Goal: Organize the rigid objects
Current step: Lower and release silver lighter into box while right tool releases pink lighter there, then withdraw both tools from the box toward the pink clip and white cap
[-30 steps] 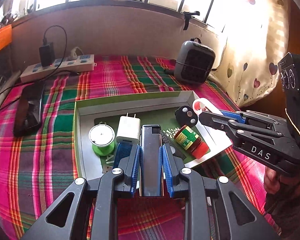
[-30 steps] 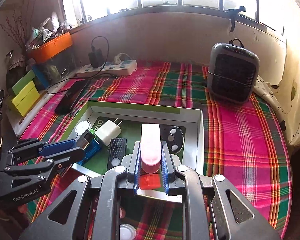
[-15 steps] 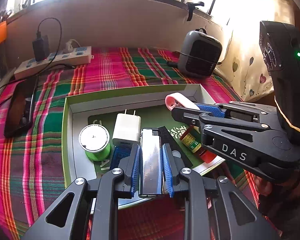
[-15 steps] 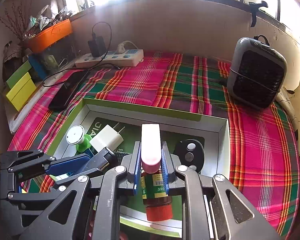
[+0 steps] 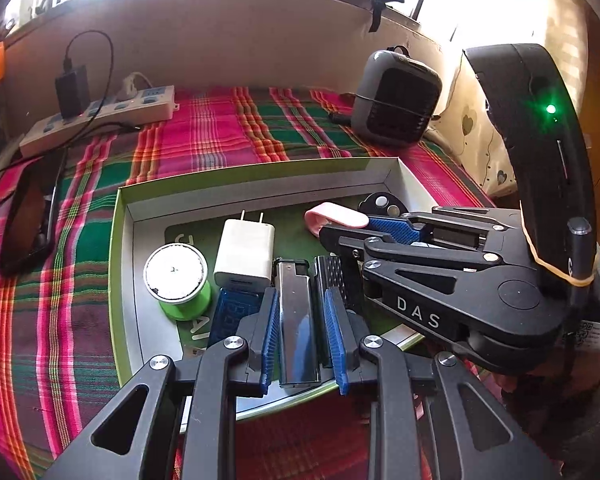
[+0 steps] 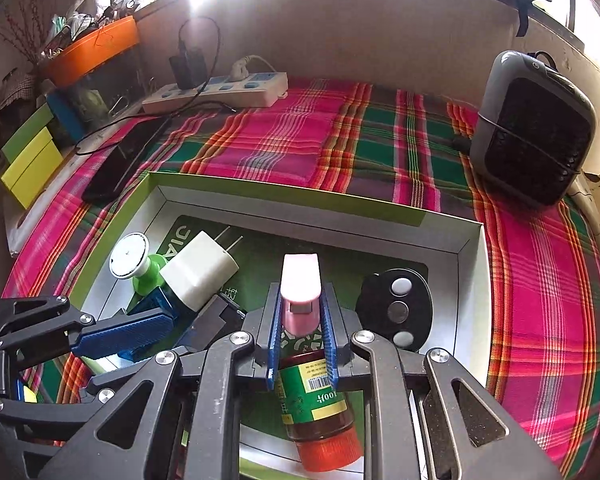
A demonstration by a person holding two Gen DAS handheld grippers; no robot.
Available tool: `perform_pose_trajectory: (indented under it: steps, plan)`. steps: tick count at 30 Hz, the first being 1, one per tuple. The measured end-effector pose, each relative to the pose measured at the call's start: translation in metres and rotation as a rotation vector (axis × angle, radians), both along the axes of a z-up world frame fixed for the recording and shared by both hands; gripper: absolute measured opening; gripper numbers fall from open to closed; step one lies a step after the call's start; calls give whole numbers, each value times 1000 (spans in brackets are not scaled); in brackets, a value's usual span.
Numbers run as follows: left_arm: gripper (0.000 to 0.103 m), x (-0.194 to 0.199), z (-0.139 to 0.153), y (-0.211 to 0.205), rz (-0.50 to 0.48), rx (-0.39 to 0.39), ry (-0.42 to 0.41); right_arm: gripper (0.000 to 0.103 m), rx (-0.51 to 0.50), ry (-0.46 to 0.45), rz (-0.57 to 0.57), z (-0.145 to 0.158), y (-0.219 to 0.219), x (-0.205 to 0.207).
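Plaid cloth covered the tabletop (image 5: 204,148) under our shallow tray (image 5: 260,184). Our left tongs (image 5: 300,332) were clenched on a dark lighter (image 5: 296,320) just above the tray, beside the white charger (image 5: 244,252). Our right tongs (image 6: 302,340) gripped a pink tube (image 6: 300,292) over the red-capped bottle (image 6: 320,408).

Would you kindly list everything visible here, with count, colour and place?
box tray: 1, green-rimmed, on plaid cloth
charger plug: 1, white, in tray
spool: 1, green, tray's left
key fob: 1, black, tray's right
bottle: 1, red-capped, lying under right gripper
lighter: 1, dark, in left gripper
pink stick: 1, in right gripper
power strip: 1, white, rear
heater: 1, grey, rear right
phone: 1, black, left
left gripper: shut
right gripper: shut
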State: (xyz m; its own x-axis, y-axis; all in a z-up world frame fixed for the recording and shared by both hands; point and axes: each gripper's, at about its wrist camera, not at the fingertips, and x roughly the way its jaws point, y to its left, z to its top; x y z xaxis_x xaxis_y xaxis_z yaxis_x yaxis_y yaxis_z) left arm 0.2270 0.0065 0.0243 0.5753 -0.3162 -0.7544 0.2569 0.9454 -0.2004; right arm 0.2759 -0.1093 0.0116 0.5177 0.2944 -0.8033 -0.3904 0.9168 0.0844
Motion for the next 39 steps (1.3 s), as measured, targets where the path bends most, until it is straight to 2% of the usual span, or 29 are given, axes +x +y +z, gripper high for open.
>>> perform_pose_trajectory:
  steps: [10, 17, 19, 21, 24, 26, 32, 36, 39]
  plan:
    - [28, -1, -1, 2, 5, -1, 3, 20, 8, 6, -10, -1, -2, 1]
    - [31, -7, 1, 2, 17, 0, 3, 33, 28, -9, -23, 4, -6, -4]
    - [35, -9, 3, 3, 21, 0, 0, 41, 34, -16, -28, 7, -6, -7]
    - [35, -13, 4, 3, 24, 6, -2, 44, 50, -19, -28, 10, -8, -10]
    - [36, -20, 7, 3, 25, 23, -15, 44, 69, -32, -27, 15, -9, -18]
    - [41, -24, 9, 2, 22, 30, -24, 44, 82, -43, -25, 19, -10, -24]
    - [42, -37, 14, 4, 33, 40, -38, 44, 125, -66, -47, 32, -18, -44]
    - [44, -50, 21, 3, 45, 81, -77, 44, 140, -77, -62, 36, -25, -58]
    - [46, -58, 24, 6, 48, 63, -82, 45, 138, -86, -77, 37, -31, -70]
